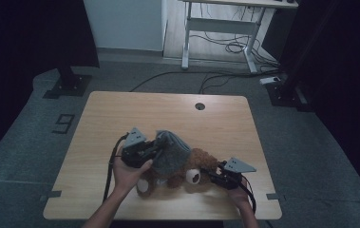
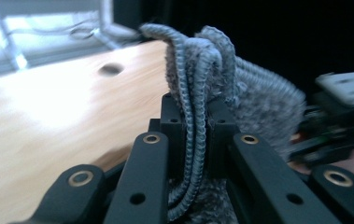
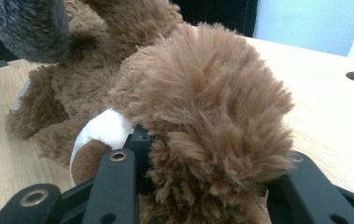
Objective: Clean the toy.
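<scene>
High view: left gripper (image 1: 155,151) pinches a grey knit hat (image 1: 171,153) above the teddy bear (image 1: 193,167), whose plush limb the right gripper (image 1: 212,174) clamps, steadying it for dressing.

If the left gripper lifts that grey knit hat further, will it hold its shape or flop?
Probably flops: the hat bunches in folds where the left gripper pinches it. Likely light, being thin knit. Its fuzzy lining may drag on the bear.

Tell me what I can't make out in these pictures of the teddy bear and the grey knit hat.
- Teddy bear: in the high view its face is hidden under the grey knit hat.
- Right tool: in the right gripper view, brown fur buries the pads.
- Hat's opening: in the left gripper view, bunched in the left tool.
</scene>
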Demonstrator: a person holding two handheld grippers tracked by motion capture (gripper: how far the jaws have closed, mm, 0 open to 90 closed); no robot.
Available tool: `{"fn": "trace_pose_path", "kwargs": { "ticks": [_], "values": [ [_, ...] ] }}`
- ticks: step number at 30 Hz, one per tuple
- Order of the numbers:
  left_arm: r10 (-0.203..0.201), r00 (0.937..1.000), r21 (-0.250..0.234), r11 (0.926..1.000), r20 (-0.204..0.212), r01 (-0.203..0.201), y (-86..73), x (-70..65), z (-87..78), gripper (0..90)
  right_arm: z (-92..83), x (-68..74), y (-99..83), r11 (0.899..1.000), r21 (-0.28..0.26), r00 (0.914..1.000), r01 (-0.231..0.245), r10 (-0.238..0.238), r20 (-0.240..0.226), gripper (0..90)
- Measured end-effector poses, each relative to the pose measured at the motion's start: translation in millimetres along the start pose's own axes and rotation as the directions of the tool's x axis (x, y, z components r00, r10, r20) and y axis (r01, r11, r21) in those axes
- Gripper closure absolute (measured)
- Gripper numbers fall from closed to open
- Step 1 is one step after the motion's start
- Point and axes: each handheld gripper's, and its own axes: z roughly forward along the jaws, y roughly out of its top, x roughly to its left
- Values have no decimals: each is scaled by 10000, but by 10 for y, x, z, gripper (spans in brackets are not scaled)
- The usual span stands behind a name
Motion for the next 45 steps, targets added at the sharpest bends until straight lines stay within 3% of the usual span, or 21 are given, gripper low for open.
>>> {"fn": "trace_pose_path", "kwargs": {
  "ticks": [5,9,12,16,20,25,28,31,35,39,45],
  "values": [
    [428,9966,233,9987,702,-446,226,-297,327,807,1,-3,-2,10000,-18,10000,-54,54,-7,583],
    [419,9947,1025,9934,937,-515,216,-426,785,806,0,-3,-3,10000,-5,10000,-87,87,-10,583],
    [553,9948,1596,9848,853,-684,105,-510,1080,804,3,-8,-5,9999,-12,9999,-110,110,15,583],
    [1059,9931,1772,9776,507,-1133,18,-574,1213,804,6,-6,-12,9999,23,9999,-164,164,41,583],
    [1633,9866,1851,9693,77,-1618,4,-574,1176,804,7,-9,-15,9999,30,9998,-159,159,75,579],
    [1461,9886,1814,9738,-362,-1373,-42,-418,1002,803,6,-8,-15,9998,32,9998,-174,174,90,578],
    [1484,9852,1978,9717,-854,-1292,-103,-283,874,803,3,-11,-16,9998,35,9997,-216,216,81,578],
    [1013,9887,2225,9721,-1107,-746,-233,-50,777,803,2,-15,-18,9997,14,9996,-257,257,66,577],
    [-389,9964,1862,9811,-753,524,-416,269,571,799,2,-18,-17,9997,12,9997,-248,248,42,575],
    [-1124,9895,1503,9807,-907,1252,-531,505,300,799,1,-31,-18,9993,8,9993,-361,361,30,574],
    [-1408,9803,1512,9752,-1383,1614,-661,720,78,799,4,-28,-20,9992,-29,9992,-398,399,48,574]
  ]
}}
